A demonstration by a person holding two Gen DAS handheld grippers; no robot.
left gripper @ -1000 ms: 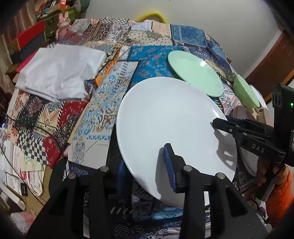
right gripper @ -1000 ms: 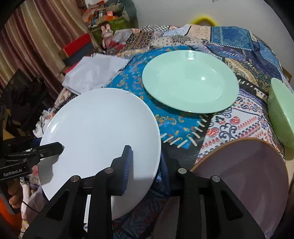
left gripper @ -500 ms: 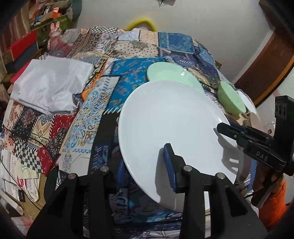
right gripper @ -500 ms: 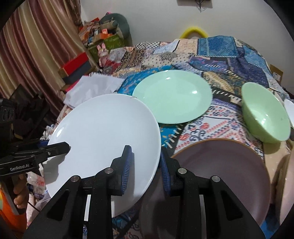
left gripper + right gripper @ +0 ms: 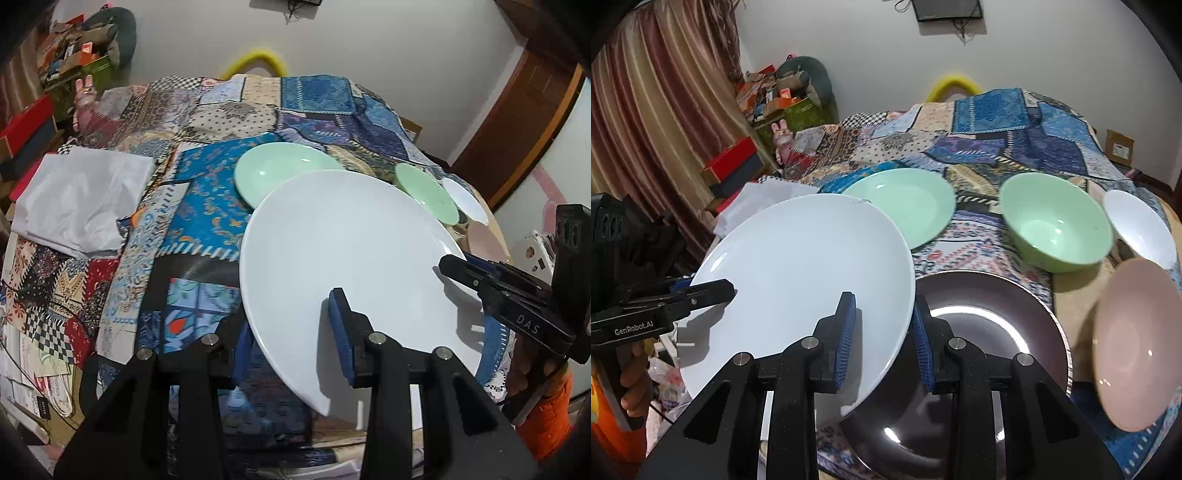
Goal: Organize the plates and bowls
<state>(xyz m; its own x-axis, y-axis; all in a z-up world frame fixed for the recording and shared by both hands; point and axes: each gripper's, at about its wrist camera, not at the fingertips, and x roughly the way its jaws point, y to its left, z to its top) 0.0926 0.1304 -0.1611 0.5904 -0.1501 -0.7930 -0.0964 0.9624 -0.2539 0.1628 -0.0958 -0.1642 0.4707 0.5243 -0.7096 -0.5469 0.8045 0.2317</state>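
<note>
A large white plate is held in the air by both grippers. My left gripper is shut on its near-left rim. My right gripper is shut on its right rim; it also shows in the left wrist view. The plate hangs tilted above the patchwork cloth, its edge over a dark brown plate. A mint green plate, a green bowl, a small white bowl and a pink bowl sit on the cloth.
A folded white cloth lies at the left of the patchwork-covered table. Red boxes and clutter stand by the curtain. A wooden door is at the far right.
Both grippers have lifted the white plate and carried it to the right, toward the dark brown plate. The green bowl, white bowl and pink bowl have come into view.
</note>
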